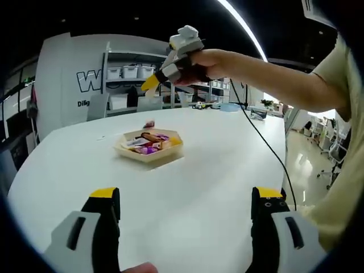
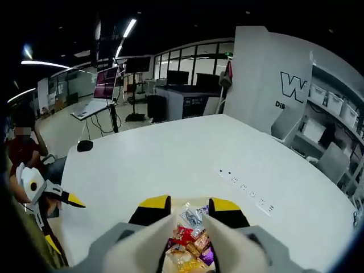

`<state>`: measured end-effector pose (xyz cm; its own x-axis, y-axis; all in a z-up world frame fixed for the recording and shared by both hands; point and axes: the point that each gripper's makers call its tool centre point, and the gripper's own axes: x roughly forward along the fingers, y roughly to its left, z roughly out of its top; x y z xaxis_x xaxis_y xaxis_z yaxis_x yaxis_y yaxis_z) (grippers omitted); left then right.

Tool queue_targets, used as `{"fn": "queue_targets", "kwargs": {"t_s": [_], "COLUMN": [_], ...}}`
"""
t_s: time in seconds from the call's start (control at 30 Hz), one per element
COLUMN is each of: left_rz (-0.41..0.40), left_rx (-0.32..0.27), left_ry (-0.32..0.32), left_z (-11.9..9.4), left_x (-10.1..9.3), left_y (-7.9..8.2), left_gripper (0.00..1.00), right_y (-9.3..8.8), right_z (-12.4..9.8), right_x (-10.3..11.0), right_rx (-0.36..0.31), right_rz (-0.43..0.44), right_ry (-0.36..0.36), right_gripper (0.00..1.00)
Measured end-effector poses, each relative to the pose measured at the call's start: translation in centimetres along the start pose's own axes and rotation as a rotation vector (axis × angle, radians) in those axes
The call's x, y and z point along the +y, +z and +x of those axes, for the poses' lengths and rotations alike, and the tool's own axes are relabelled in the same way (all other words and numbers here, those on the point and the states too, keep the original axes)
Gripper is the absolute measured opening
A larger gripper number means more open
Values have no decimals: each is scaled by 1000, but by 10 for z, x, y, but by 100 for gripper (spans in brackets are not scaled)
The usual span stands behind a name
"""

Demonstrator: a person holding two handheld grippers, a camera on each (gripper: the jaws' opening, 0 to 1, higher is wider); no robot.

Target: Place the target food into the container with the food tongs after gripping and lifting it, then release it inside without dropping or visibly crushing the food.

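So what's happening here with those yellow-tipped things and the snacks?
A person holds a two-jaw tool in each hand at a white table. The right tool, jaws open, hovers over a beige hexagonal tray of wrapped snacks. The left tool waits wide open, holding nothing. No snack has been picked up yet.
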<state>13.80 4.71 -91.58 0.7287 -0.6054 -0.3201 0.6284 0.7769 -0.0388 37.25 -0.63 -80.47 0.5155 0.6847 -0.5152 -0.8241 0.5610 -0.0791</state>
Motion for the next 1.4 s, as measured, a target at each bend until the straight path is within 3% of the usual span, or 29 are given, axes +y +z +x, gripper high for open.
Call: {"fn": "queue_targets", "kwargs": {"t_s": [0.67, 0.93, 1.4], "left_rz": [-6, -6, -16], "left_rx": [0, 0, 0], "left_ry": [0, -6, -12], "left_z": [2, 4, 9], "left_x": [-1, -4, -5], "left_y": [-2, -1, -1], "left_gripper": [94, 94, 92], "right_y": [-41, -55, -80], "right_z": [-16, -26, -47], "right_x": [11, 15, 21], "right_rx": [41, 9, -109], "right_rz": [45, 110, 241], "right_ry": [6, -3, -21], "right_gripper": [21, 21, 21]}}
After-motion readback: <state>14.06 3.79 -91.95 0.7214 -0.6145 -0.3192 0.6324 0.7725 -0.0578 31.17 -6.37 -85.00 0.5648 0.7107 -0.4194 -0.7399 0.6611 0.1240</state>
